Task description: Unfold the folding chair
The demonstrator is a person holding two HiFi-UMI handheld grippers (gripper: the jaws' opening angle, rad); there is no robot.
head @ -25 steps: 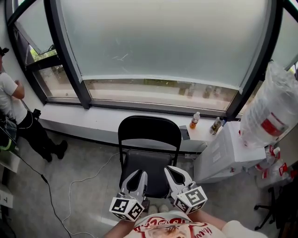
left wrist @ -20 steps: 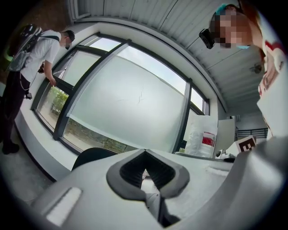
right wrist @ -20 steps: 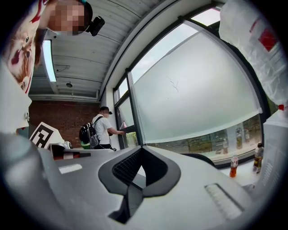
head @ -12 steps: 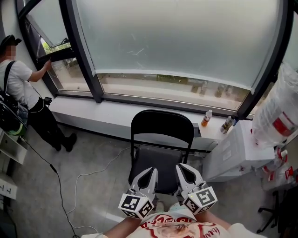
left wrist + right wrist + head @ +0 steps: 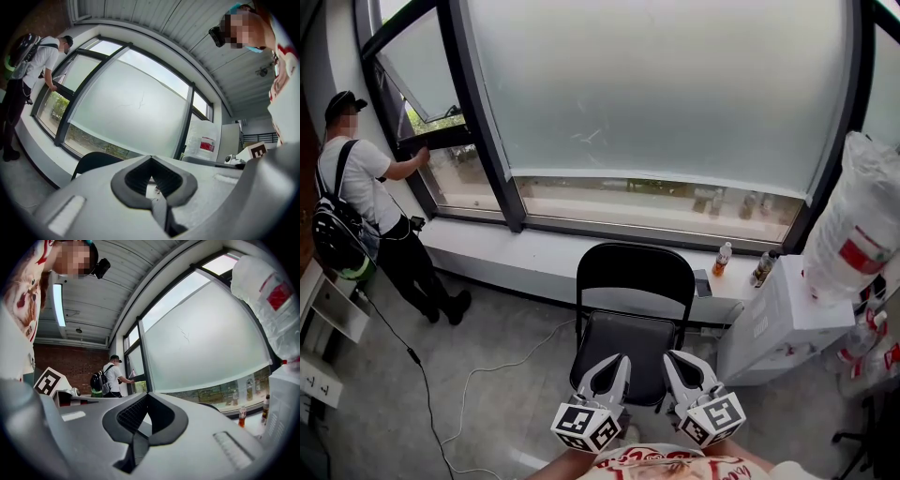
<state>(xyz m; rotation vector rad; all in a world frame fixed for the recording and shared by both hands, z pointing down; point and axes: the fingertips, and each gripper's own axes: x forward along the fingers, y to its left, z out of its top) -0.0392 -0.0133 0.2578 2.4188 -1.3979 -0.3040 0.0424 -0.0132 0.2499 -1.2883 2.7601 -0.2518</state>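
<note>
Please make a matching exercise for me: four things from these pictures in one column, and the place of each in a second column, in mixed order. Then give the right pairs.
Column one
1. black metal folding chair
2. small bottle of orange drink
3. thin white cable
4. person with a black backpack

Column two
A. on the white window ledge, right of the chair's backrest
B. at the open window pane on the left
C. on the grey floor, left of the chair
D. standing unfolded before the frosted window

Pairs: 1-D, 2-A, 3-C, 4-B
</note>
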